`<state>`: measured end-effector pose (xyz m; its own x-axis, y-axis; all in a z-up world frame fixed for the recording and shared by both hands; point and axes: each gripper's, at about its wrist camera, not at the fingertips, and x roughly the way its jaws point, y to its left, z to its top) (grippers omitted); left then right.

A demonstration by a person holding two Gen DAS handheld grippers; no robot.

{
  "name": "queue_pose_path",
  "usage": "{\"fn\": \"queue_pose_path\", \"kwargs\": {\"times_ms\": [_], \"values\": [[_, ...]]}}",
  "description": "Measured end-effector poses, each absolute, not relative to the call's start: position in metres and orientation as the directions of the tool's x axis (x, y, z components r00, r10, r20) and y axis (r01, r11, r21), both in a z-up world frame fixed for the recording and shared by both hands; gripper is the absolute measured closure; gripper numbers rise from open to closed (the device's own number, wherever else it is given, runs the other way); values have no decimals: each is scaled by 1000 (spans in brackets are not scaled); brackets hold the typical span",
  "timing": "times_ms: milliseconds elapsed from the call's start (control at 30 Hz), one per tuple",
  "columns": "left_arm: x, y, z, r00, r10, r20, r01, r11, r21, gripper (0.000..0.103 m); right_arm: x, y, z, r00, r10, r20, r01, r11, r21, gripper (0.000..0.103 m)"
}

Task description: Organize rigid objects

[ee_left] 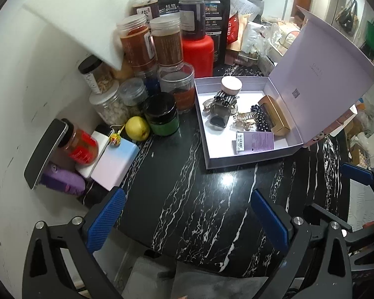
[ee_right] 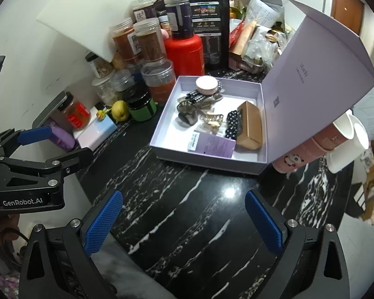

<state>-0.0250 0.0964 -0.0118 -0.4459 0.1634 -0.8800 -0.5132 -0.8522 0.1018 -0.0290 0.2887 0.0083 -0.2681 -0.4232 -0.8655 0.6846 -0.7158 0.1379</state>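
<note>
A lilac gift box (ee_left: 249, 160) (ee_right: 204, 163) stands open on the black marble table, its lid (ee_left: 324, 74) (ee_right: 311, 74) raised at the right. Inside lie a pink round tin (ee_left: 231, 85) (ee_right: 206, 85), hair clips (ee_left: 219, 109) (ee_right: 187, 114), a gold carton (ee_left: 276, 114) (ee_right: 250, 124) and a purple card (ee_left: 258, 142) (ee_right: 214, 145). My left gripper (ee_left: 187, 221) is open and empty over the table's near edge. My right gripper (ee_right: 184, 224) is open and empty, also near the front edge. The left gripper shows in the right wrist view (ee_right: 47, 147) at the left.
Jars (ee_left: 167, 39) (ee_right: 149, 42), a red bottle (ee_left: 198, 52) (ee_right: 184, 52), a green jar (ee_left: 162, 117), a yellow-green fruit (ee_left: 137, 127) (ee_right: 119, 111) and a pastel box (ee_left: 114, 164) crowd the back left by the wall. A pink tube (ee_right: 309, 152) and white cups (ee_right: 349, 137) sit right of the box.
</note>
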Motion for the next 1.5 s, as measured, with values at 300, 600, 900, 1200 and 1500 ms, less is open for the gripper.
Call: {"fn": "queue_pose_path", "kwargs": {"times_ms": [300,600,900,1200,1500], "values": [[-18,91,-9,-456,160,-875,-495,-863,99,0,-24,292,7,-265,-426,-865,690,-711,138,3],[-14,87,-5,-467,155,-871,-489,-866,108,0,-21,294,11,-268,-439,-857,698,-702,142,3],[-11,81,-4,-464,147,-874,-479,-871,108,0,-16,294,13,-266,-445,-855,704,-696,144,3],[-8,77,-4,-465,143,-873,-473,-875,108,0,-14,294,13,-267,-446,-855,704,-696,143,3],[-5,76,-2,-469,139,-872,-470,-875,113,0,-14,294,13,-266,-446,-855,703,-696,145,3]]}}
